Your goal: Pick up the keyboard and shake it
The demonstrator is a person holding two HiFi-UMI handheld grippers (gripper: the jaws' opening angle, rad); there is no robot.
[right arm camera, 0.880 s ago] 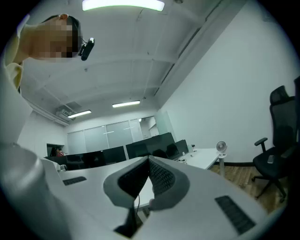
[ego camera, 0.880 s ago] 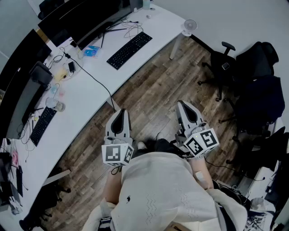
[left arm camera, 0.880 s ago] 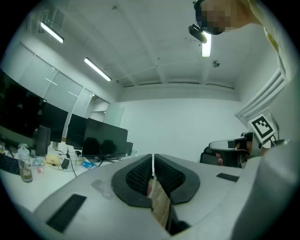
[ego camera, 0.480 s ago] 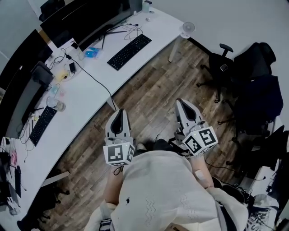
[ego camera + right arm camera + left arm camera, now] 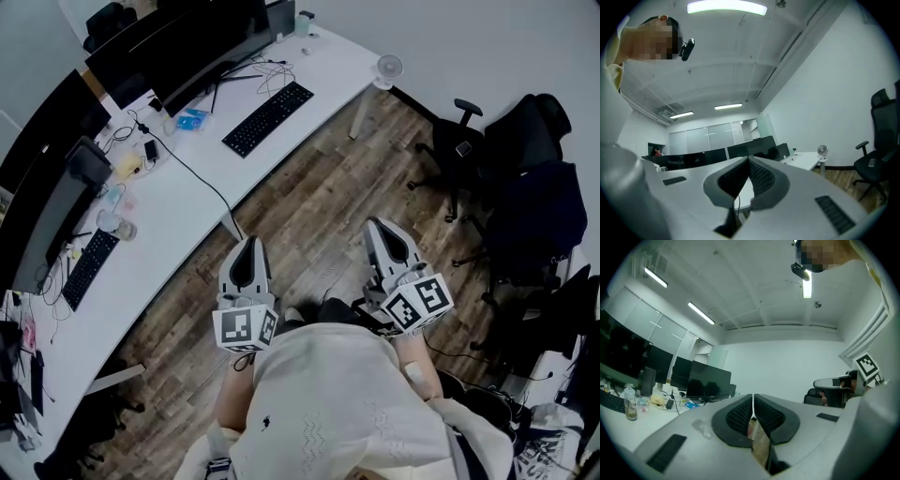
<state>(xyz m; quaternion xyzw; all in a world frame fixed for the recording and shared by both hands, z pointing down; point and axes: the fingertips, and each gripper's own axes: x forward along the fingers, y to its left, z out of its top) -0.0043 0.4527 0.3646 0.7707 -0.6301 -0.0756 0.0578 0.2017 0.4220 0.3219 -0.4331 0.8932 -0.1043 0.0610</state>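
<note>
White curved tabletop (image 5: 178,202) runs along the left, above a wood-plank floor (image 5: 319,187). Dark monitors (image 5: 202,47) stand at its far edge. A black office chair (image 5: 459,150) stands on the floor at right. The keyboard (image 5: 269,118) lies flat on the tabletop before the monitors, well apart from both grippers; a second keyboard (image 5: 89,267) lies further left. Left gripper (image 5: 249,244) and right gripper (image 5: 379,228) are held over the floor close to the person's body, each with its jaws together on nothing. A small fan (image 5: 389,66) stands at the tabletop's far end.
</note>
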